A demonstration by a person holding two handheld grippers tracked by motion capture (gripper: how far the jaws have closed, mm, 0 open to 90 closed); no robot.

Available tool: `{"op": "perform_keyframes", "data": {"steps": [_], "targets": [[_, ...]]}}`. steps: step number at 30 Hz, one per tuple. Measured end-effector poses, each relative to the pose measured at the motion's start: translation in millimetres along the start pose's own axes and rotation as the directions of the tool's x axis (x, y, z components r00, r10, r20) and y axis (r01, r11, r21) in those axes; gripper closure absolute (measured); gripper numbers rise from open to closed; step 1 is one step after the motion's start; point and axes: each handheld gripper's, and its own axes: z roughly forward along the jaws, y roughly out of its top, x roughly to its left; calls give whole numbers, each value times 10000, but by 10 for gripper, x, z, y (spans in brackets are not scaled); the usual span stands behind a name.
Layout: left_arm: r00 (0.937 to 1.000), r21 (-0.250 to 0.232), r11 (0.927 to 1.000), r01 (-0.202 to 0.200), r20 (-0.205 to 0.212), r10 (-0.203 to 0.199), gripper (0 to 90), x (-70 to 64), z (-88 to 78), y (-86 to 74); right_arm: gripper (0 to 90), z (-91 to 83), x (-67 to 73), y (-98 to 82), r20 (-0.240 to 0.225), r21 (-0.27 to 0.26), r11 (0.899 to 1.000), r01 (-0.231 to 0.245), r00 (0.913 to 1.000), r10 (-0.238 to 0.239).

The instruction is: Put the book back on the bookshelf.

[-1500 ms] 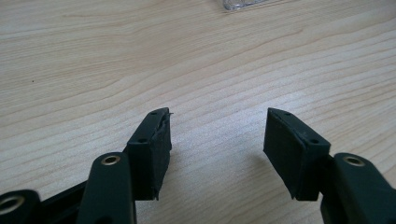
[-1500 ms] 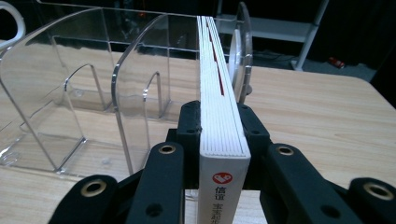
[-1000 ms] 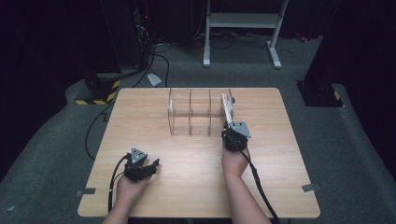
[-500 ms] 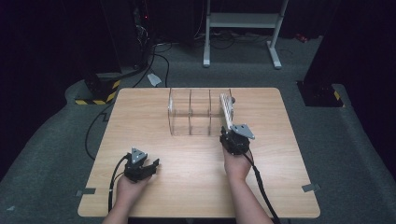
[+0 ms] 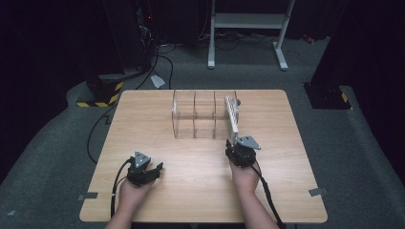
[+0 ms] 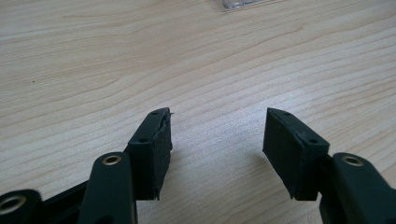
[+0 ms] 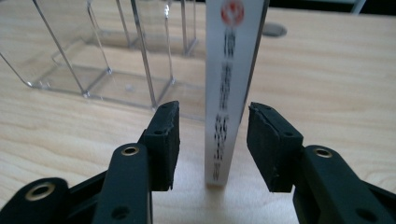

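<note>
Book (image 7: 229, 88) was how I read the tall, flat white thing with printing down its narrow face. It stood on edge at the right end of the clear acrylic rack (image 5: 198, 114), its near bottom corner out on the wooden table (image 5: 191, 186) between the pads of my right gripper (image 7: 212, 140). Those jaws had just been opening, and in the right gripper view a little daylight showed on each side of the book, so the pads were beside it and not pressing. Nothing was held there. My left gripper (image 6: 217, 140) sat well apart at the near left of the table, jaws about half open over bare wood, with nothing between them.

What worried me was the balance. A thin book on its edge, no longer clamped, would tip at a small nudge, and I judged the likeliest cause to be my own pads: pulling back crooked would drag one across its face and topple it sideways. From the high view I could not tell whether it sat fully within the rack's end slot or leaned against the outer wall. If it only leaned, a bump to the table or rack might slide it flat. The light rack could also shift if the book fell against it.
</note>
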Motion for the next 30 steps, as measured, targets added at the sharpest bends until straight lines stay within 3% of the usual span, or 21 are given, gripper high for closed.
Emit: {"op": "perform_keyframes", "data": {"steps": [6, 15, 21, 30], "targets": [[10000, -8, 10000, -10, 12, 11, 419, 1, -3, 0, 583, 42, 0, -95, -22, 362, 9993, -121, 9999, 122], [10000, -15, 10000, 0, 34, 0, 419, -1, -2, -1, 706, -68, 9, -190, -181, 306, 9995, 88, 9998, -82], [10000, -2, 10000, 10, 27, -10, 419, 1, -1, -1, 734, -43, -28, -173, 48, 144, 9999, 58, 10000, -59], [10000, -4, 10000, 5, 30, -5, 419, 1, -1, -1, 737, -15, -34, -150, -84, 39, 9998, -205, 9998, 206]]}}
